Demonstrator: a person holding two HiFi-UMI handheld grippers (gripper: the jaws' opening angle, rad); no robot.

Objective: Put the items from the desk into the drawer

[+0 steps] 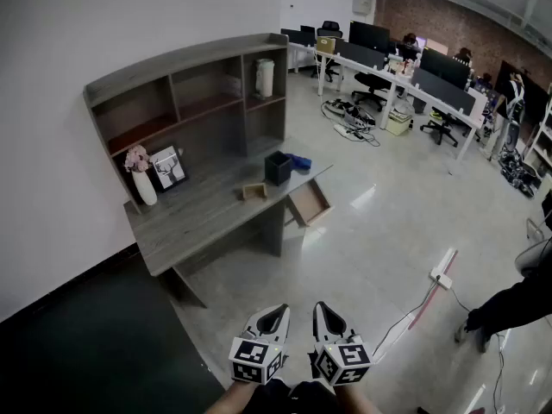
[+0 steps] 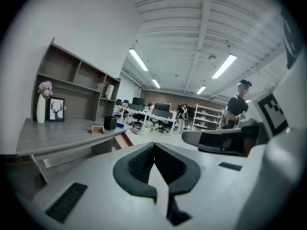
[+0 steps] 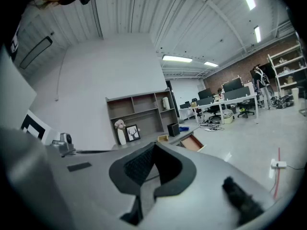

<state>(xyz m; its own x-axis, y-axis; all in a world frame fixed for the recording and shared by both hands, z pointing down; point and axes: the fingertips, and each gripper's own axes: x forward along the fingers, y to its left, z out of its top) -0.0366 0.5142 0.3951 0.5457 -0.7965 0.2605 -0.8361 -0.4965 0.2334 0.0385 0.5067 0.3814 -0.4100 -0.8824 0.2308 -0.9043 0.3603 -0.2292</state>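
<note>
- Head view: we note the left gripper (image 1: 273, 318) and the right gripper (image 1: 329, 320) side by side at the bottom edge. Both are well apart from the desk (image 1: 198, 218).
- Both pairs of jaws are fully closed, pad against pad, with nothing between them. Each gripper view confirms this.
- Key relation: the desk items lie at about 11 o'clock from the grippers. The open drawer (image 1: 309, 203) is near 12 o'clock, hanging out at the desk's right end.
- The desk's long axis runs from 8 o'clock to 2 o'clock in this view.
- We judge the left gripper marginally nearer the items and the right gripper on the drawer's side. Neither is within reach yet, so an approach comes first.
- Count on the desktop, left to right:
  - one vase (image 1: 142, 184) with flowers
  - one picture frame (image 1: 169, 167)
  - one small wooden box (image 1: 254, 191)
  - one black holder (image 1: 278, 168)
  - one blue object (image 1: 300, 161), too small to identify
- One white jar (image 1: 265, 78) is on the upper shelf.
- One drawer; it looks empty from here.
</note>
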